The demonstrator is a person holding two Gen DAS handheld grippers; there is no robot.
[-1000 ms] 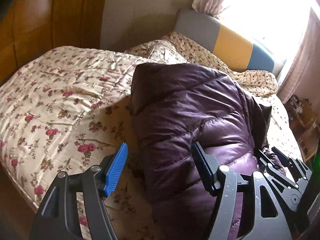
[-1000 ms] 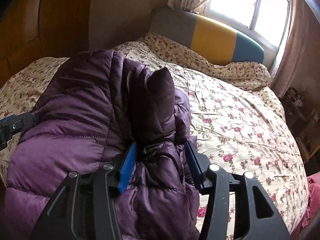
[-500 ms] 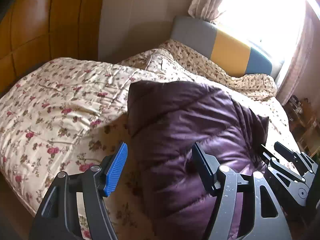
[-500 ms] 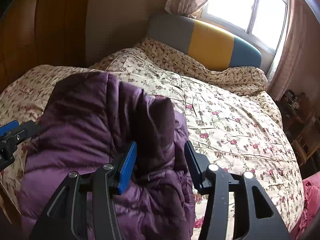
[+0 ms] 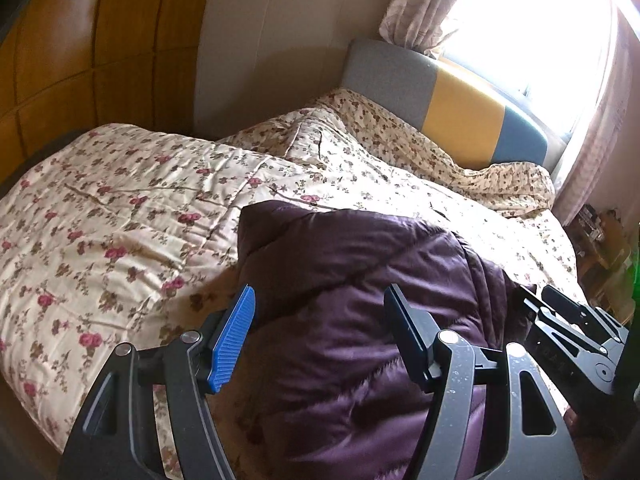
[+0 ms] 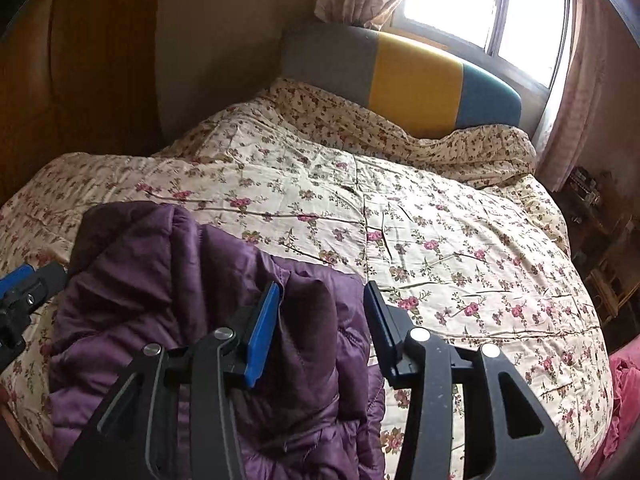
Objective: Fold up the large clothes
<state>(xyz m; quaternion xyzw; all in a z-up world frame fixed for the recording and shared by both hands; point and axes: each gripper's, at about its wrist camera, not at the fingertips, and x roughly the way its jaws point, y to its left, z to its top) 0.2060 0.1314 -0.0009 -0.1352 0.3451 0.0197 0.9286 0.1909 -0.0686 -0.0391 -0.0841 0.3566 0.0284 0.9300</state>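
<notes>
A dark purple quilted down jacket lies folded in a puffy bundle on the near part of a floral bedspread. My left gripper is open, its jaws wide apart above the jacket's left part, holding nothing. The right gripper's frame shows at the right edge of the left wrist view. In the right wrist view the jacket fills the lower left. My right gripper is open, with a raised fold of the jacket between its jaws but not pinched.
The bed has a grey, yellow and blue headboard under a bright window with curtains. A brown padded wall stands at left. A cluttered shelf and pink cloth lie at right.
Both grippers have drawn back and up from the jacket, so it looks smaller and lower in both views. Both stay open. The jacket rests in the same folded shape.
</notes>
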